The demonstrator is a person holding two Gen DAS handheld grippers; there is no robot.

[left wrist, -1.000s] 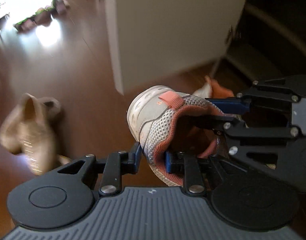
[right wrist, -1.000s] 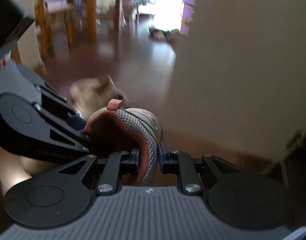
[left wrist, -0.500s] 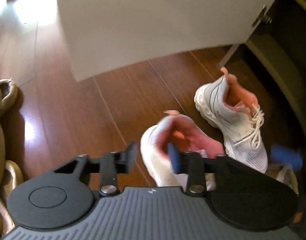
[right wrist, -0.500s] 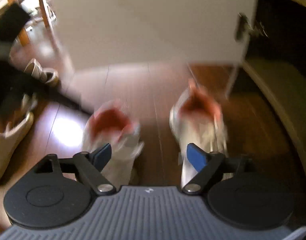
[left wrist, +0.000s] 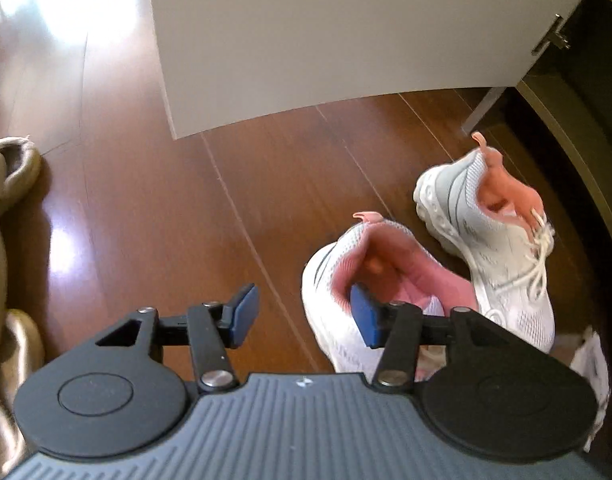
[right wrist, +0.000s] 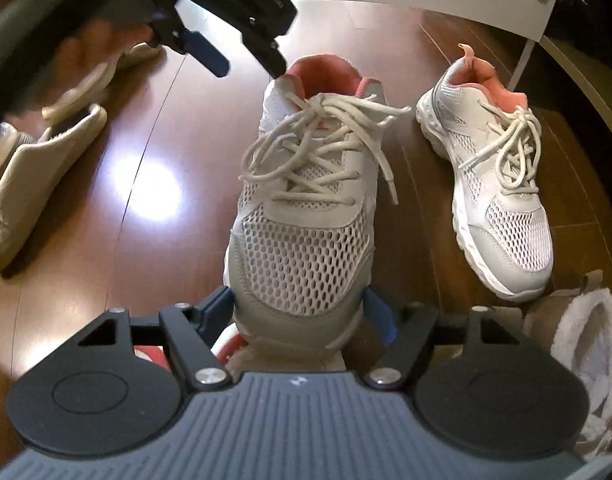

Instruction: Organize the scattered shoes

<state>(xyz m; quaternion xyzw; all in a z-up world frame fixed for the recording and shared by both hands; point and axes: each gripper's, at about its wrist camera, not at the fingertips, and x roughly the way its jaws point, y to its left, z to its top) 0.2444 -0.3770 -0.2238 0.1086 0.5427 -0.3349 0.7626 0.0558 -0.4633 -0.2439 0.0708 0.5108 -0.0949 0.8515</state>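
Observation:
Two white mesh sneakers with pink lining stand side by side on the wooden floor. The near sneaker (right wrist: 302, 240) (left wrist: 338, 280) points toward the right wrist camera. My right gripper (right wrist: 298, 312) has its jaws closing around the toe, and both blue pads touch its sides. My left gripper (left wrist: 304, 316) (right wrist: 242, 62) is open at the heel: one pad sits inside the pink collar, the other stands clear outside. The second sneaker (right wrist: 502, 184) (left wrist: 486, 240) lies free to the right.
A white cabinet door (left wrist: 326, 40) hangs open behind the sneakers, with a dark shelf (left wrist: 578, 128) at the right. Beige slippers (right wrist: 46, 168) (left wrist: 6, 240) lie to the left. A fleece-lined boot (right wrist: 586, 352) sits at the lower right. A hand (right wrist: 86, 44) holds the left gripper.
Both grippers came down with the sneaker held by its heel collar, then let it go on the floor beside its mate. The right gripper now sits around its toe.

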